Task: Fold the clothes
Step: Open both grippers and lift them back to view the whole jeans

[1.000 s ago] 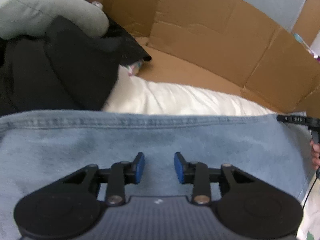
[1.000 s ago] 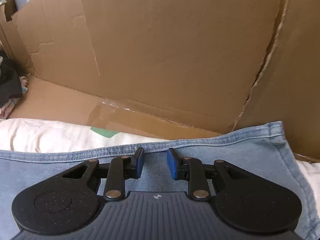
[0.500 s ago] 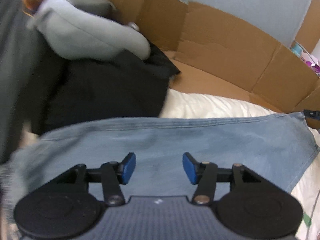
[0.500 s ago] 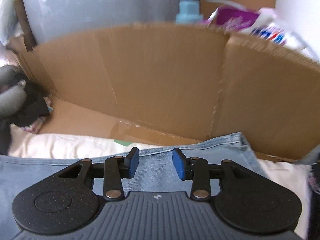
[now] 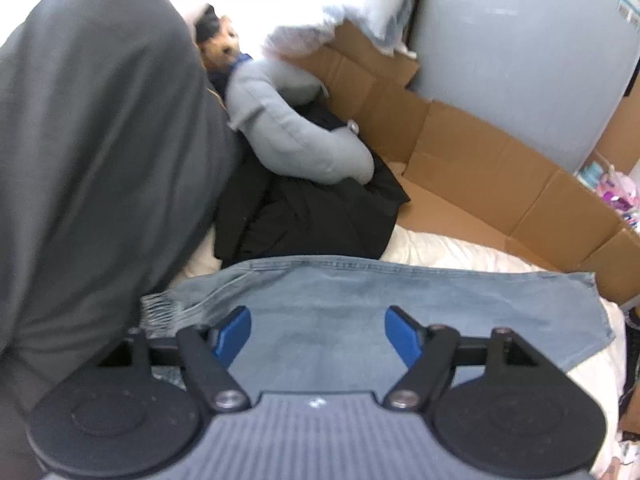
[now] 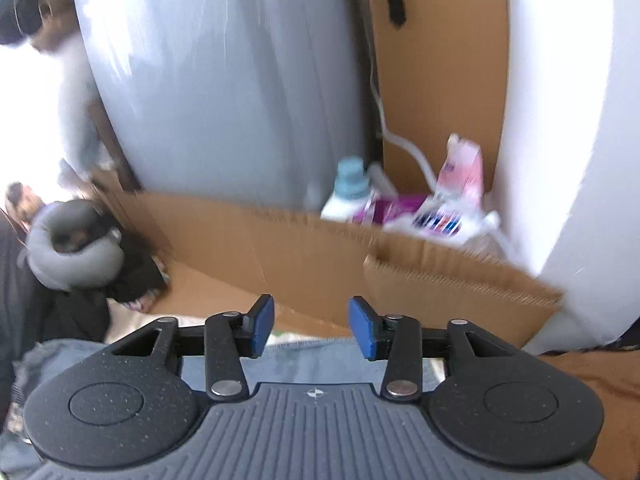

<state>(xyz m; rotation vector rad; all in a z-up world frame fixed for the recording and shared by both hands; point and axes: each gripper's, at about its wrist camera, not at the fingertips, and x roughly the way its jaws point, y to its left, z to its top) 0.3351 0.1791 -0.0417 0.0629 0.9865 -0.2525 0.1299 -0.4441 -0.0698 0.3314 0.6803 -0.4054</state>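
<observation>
Lying flat beneath both grippers' parted jaws — the jeans [image 5: 400,300].

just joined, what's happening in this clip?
A person holding two handheld tools is folding clothes on a white bedsheet. A light-blue denim piece lies spread flat under both. The left tool and right tool are both open, gripping nothing. A pile of black clothing and a grey neck pillow sit beyond, against cardboard.

The jeans [image 5: 384,300] lie on the bedding [image 5: 448,246] before me; behind them a heap of clothes [image 5: 308,216] under what may be a neck pillow [image 5: 296,136], cardboard [image 5: 480,176] to its right.
</observation>
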